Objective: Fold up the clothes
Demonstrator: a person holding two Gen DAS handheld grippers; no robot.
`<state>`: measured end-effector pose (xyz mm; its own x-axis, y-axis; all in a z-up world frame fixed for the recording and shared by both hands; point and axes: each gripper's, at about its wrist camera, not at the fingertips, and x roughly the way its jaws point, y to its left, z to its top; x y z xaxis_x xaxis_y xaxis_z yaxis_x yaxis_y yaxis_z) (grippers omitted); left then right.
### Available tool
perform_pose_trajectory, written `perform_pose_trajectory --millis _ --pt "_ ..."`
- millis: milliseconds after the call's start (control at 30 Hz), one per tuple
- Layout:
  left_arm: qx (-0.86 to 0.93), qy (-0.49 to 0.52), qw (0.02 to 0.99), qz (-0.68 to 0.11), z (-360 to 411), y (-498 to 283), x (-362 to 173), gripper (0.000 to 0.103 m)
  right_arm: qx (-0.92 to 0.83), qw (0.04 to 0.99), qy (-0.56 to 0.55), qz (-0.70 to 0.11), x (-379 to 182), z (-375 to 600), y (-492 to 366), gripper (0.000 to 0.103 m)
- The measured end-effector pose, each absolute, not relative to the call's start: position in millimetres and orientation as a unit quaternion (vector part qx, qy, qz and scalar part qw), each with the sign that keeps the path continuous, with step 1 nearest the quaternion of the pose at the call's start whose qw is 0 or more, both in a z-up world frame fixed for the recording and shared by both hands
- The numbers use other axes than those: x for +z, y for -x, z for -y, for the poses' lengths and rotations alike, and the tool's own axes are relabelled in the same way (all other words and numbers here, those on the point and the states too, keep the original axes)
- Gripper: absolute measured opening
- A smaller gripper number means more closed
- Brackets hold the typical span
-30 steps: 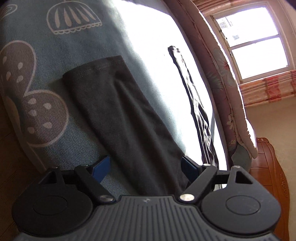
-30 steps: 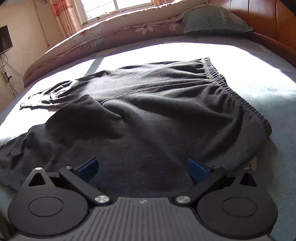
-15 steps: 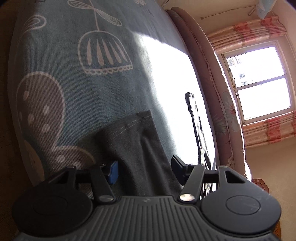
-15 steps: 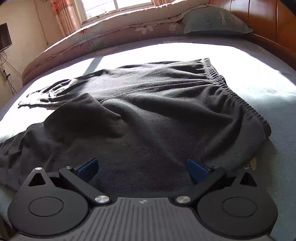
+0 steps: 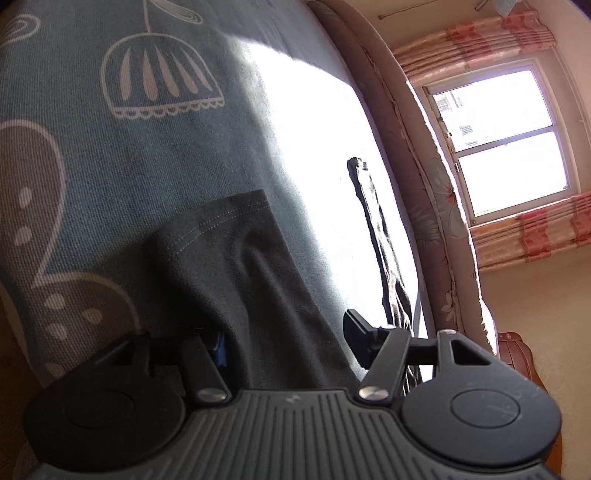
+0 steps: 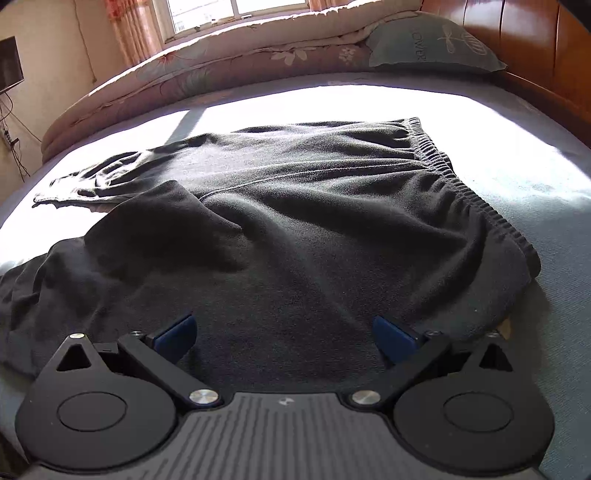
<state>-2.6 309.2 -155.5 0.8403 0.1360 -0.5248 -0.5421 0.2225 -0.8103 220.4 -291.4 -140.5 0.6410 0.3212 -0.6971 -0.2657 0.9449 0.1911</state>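
A blue-grey bedsheet (image 6: 546, 206) covered the bed, with a broad patch of sunlight across its far part. In the left wrist view the sheet (image 5: 110, 155) bore pale printed motifs, one bell-shaped (image 5: 159, 79). A rolled floral quilt (image 6: 207, 79) lay along the far edge of the bed, under the window (image 6: 236, 11). A grey-green pillow (image 6: 432, 46) with pale lettering rested at the far right, against the wooden headboard (image 6: 535, 55). Pink-patterned curtains (image 5: 476, 40) framed the window (image 5: 506, 144) in the left wrist view. A dark screen (image 6: 9, 66) hung on the cream wall at far left, with cables (image 6: 13, 144) trailing below it.
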Motion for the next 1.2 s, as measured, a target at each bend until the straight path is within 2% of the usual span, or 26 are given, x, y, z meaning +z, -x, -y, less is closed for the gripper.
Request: perform_pose_trajectory --millis 67,167,200,233,500,800,1033,1200 --pt "0.226 0.574 0.767 -0.177 -308 3 -155 0.056 0.172 0.898 -0.057 -0.402 -132 297 -218 0.103" --pt "0.236 0.572 0.765 -0.182 -307 6 -157 0.030 0.210 0.886 -0.117 -0.396 -114 312 -204 0.103" --pt "0.239 0.571 0.764 -0.183 -307 7 -157 0.014 0.227 0.881 -0.140 -0.391 -108 317 -198 0.103" --pt "0.242 0.570 0.763 -0.184 -306 8 -158 0.007 0.242 0.875 -0.164 -0.387 -102 323 -192 0.103" --pt "0.266 0.563 0.758 -0.195 -305 16 -163 0.007 0.225 0.778 -0.382 -0.445 -149 358 -185 0.103" --pt "0.262 0.566 0.757 -0.198 -304 22 -163 0.008 0.176 0.765 -0.483 -0.388 -165 357 -215 0.103" --pt "0.259 0.568 0.756 -0.198 -304 37 -165 0.008 0.209 0.740 -0.499 -0.400 -171 329 -208 0.103" --pt "0.266 0.563 0.754 -0.208 -304 36 -160 0.008 0.203 0.780 -0.456 -0.378 -167 314 -212 0.103"
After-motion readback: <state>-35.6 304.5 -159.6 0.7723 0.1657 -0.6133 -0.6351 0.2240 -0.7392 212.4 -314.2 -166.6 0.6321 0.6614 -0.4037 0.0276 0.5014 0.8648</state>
